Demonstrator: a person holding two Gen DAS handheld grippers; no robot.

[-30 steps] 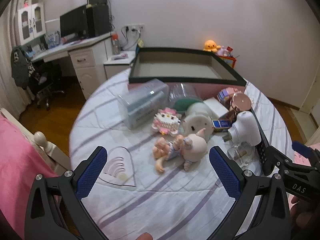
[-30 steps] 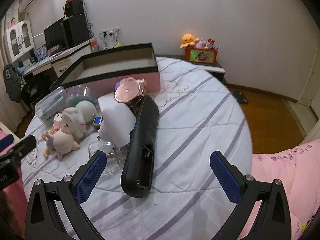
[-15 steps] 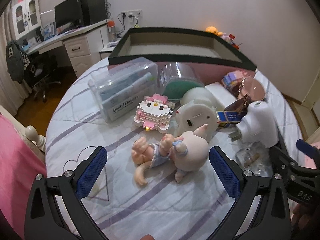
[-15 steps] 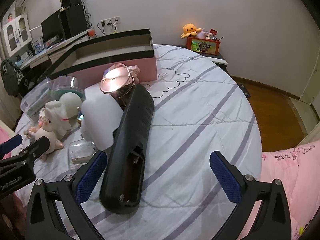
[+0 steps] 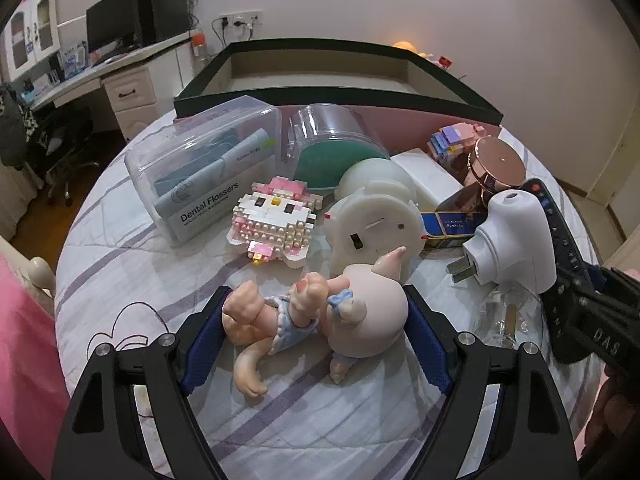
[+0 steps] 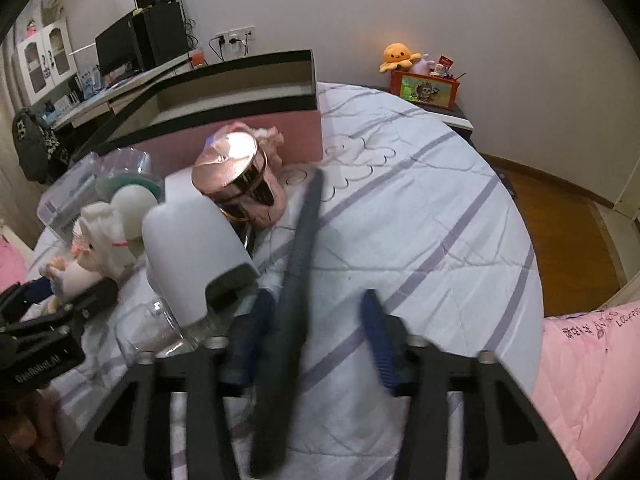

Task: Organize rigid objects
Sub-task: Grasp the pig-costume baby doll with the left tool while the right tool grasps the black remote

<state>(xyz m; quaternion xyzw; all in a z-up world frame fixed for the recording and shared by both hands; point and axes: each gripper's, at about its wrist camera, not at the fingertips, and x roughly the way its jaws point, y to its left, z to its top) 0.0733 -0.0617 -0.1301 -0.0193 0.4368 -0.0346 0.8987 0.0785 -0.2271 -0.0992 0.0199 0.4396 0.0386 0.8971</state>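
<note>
Lying on the striped bedcover point(image 5: 132, 264), the baby doll point(image 5: 320, 320) sits between the blue pads of the left gripper point(image 5: 316, 340), whose jaws are closing; contact on both sides cannot be confirmed. The right gripper point(image 6: 316, 332) appears closed on the tilted, blurred black remote control point(image 6: 296, 280), beside the white plug adapter point(image 6: 192, 240).

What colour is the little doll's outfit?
Light blue, on the doll; clearest in the left wrist view.
</note>
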